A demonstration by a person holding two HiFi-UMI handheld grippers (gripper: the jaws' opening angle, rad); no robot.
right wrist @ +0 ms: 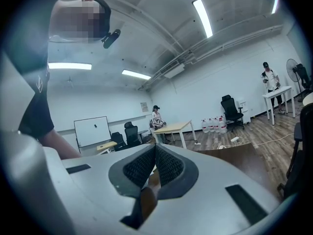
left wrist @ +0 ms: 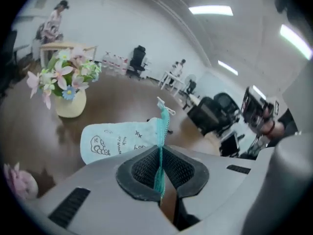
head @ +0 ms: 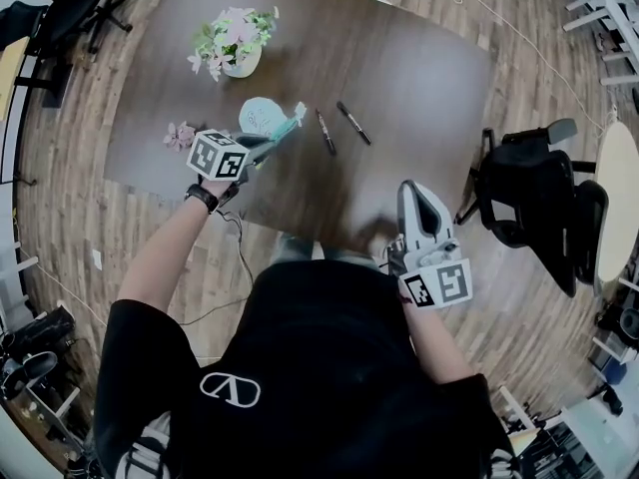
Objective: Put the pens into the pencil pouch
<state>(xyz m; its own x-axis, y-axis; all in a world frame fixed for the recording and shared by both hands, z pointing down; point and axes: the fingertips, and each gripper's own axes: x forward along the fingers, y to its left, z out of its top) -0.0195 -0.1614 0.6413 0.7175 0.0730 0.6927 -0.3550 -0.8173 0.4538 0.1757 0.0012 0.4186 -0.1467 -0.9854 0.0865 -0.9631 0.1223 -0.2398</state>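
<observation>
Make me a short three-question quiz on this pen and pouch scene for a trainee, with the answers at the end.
1. True or false: the right hand-held gripper holds a pen.
2. What is the left hand-held gripper shut on? A) a pen B) the zip edge of the pencil pouch C) nothing
3. How many pens lie on the table?
Key: 1 false, its jaws are shut with nothing between them. 2 B. 3 two, side by side, to the right of the pouch in the head view.
</observation>
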